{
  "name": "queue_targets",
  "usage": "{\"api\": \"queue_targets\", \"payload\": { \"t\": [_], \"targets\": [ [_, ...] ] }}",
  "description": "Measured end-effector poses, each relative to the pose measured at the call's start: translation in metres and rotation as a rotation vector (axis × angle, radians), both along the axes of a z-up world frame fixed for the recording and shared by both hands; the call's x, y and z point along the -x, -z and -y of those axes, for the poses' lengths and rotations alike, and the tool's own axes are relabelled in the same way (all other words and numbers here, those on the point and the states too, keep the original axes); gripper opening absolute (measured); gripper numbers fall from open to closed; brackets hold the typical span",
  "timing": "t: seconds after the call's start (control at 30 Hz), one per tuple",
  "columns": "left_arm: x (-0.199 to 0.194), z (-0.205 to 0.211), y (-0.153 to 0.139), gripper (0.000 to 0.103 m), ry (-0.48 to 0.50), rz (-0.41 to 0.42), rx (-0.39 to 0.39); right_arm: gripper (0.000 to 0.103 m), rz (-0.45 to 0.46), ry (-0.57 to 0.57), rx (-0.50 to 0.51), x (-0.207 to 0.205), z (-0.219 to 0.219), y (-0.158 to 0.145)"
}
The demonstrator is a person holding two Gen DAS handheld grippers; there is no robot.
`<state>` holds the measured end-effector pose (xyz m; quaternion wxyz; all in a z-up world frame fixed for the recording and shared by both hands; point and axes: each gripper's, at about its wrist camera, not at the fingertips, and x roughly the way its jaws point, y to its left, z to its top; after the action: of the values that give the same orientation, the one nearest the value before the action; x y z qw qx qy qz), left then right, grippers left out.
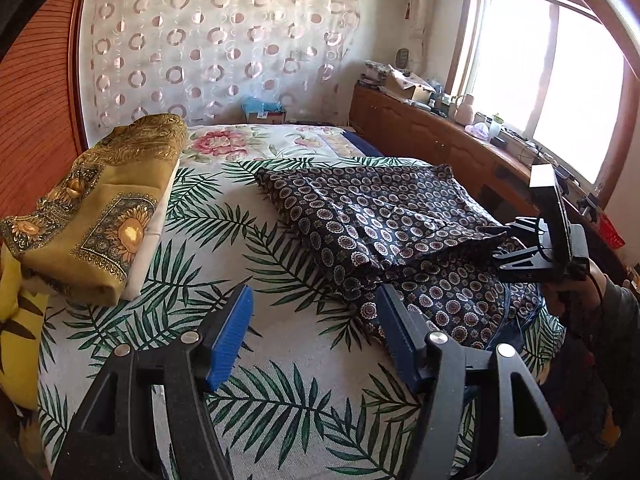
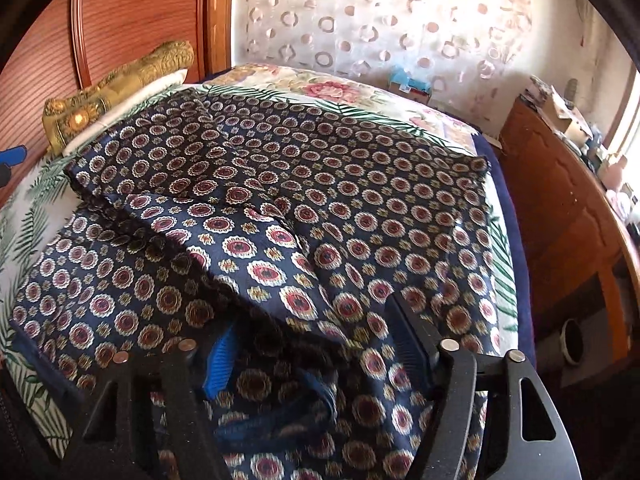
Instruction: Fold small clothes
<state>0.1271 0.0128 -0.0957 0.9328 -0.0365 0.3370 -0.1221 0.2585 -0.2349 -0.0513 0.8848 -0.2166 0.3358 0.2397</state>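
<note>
A dark navy garment with round flower medallions point(image 1: 384, 236) lies partly folded on the bed, a folded flap over its lower part; it fills the right wrist view point(image 2: 304, 208). My left gripper point(image 1: 314, 332) is open and empty above the leaf-print sheet, just left of the garment's near edge. My right gripper point(image 2: 316, 344) is open with bunched cloth of the garment lying between its blue pads point(image 2: 220, 360); it also shows in the left wrist view point(image 1: 532, 248) at the garment's right edge.
A folded golden sunflower cloth point(image 1: 100, 208) on a white folded piece sits at the bed's left, by the wooden headboard point(image 1: 36, 120). A wooden cabinet point(image 1: 440, 140) with clutter runs along the right under the window. The leaf-print sheet point(image 1: 260, 400) covers the bed.
</note>
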Motion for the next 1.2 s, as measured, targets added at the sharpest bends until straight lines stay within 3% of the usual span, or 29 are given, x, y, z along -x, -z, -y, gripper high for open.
{"api": "queue_targets", "payload": {
  "t": [0.03,0.07,0.1,0.13,0.2,0.3,0.47,0.63,0.77,1.03,1.13,1.2],
  "targets": [
    [0.001,0.000,0.000,0.065,0.001,0.002,-0.002,0.058,-0.004,-0.010,-0.002,-0.002,-0.003,0.001],
    [0.001,0.001,0.000,0.065,0.002,0.004,-0.004,0.047,-0.008,-0.017,-0.012,-0.004,-0.005,0.000],
    [0.001,0.000,0.000,0.065,0.003,0.005,-0.004,0.030,-0.014,-0.025,-0.027,-0.003,-0.004,0.000],
    [0.002,0.000,0.000,0.065,0.003,0.005,-0.003,0.026,-0.018,-0.035,-0.036,-0.003,-0.006,-0.001],
    [0.002,0.000,0.001,0.065,0.004,0.003,-0.001,0.008,0.009,-0.038,-0.040,-0.002,-0.010,-0.003],
    [0.003,0.000,0.001,0.065,0.005,0.003,-0.003,0.005,0.044,-0.052,-0.114,0.005,-0.005,-0.018],
    [0.005,0.002,-0.001,0.065,0.007,0.007,-0.002,0.004,0.109,-0.047,-0.207,0.027,0.015,-0.048],
    [0.008,0.006,-0.006,0.065,0.020,0.022,-0.005,0.004,0.174,-0.037,-0.174,0.044,0.031,-0.065],
    [0.009,0.011,-0.011,0.065,0.033,0.039,-0.007,0.004,0.171,0.029,-0.141,0.033,0.040,-0.050],
    [0.011,0.019,-0.013,0.065,0.047,0.046,-0.025,0.005,0.021,0.124,-0.185,-0.014,0.048,0.002],
    [0.011,0.021,-0.015,0.065,0.047,0.050,-0.031,0.019,0.023,0.123,-0.152,-0.007,0.043,0.009],
    [0.013,0.022,-0.016,0.065,0.047,0.053,-0.031,0.035,0.033,0.119,-0.138,0.001,0.054,0.012]
  ]
}}
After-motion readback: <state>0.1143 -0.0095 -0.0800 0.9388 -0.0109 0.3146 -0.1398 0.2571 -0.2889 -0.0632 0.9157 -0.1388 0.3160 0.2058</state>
